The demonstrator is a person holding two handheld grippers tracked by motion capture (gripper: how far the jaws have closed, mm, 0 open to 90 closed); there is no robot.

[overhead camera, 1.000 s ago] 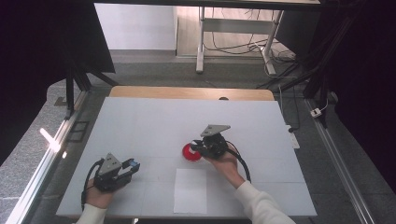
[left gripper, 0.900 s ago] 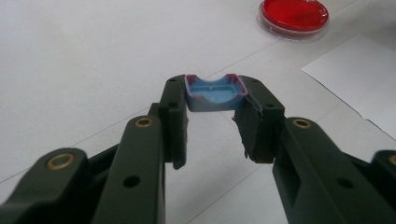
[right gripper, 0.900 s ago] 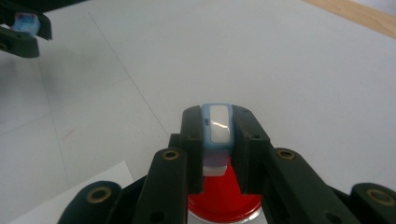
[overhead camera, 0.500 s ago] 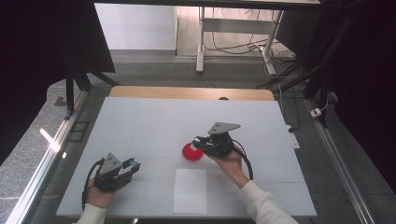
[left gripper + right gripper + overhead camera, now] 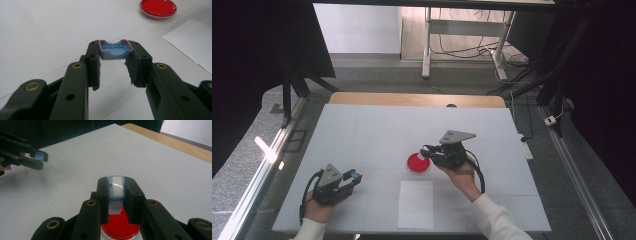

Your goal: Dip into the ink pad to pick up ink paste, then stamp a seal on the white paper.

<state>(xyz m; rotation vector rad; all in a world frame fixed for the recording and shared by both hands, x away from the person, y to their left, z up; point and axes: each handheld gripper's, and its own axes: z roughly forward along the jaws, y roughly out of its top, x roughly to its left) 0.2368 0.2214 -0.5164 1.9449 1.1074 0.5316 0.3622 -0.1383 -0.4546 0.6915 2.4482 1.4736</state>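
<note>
My left gripper sits low at the near left of the white bench, its fingers clenched on a small blue cap, a shallow tray-shaped piece with a reddish rim, pinched by its two ends and facing back at the left gripper view with its hollow side. Off ahead of it in that view lies the red dish, a round clear-walled dish with red filling, and just to the side of that a white sheet of paper flat on the bench. In the high view the dish rests near the bench's middle, with the paper just nearer to me, apart from it. My right gripper is held above the dish's far edge, fingers clenched on a light blue piece with a glossy white face (upright between the pads, its lower part pale and translucent). In the right gripper view the red dish shows directly below that piece; whether the two touch I cannot tell. The left gripper appears well apart at that view's upper left, cap in its fingers.
</note>
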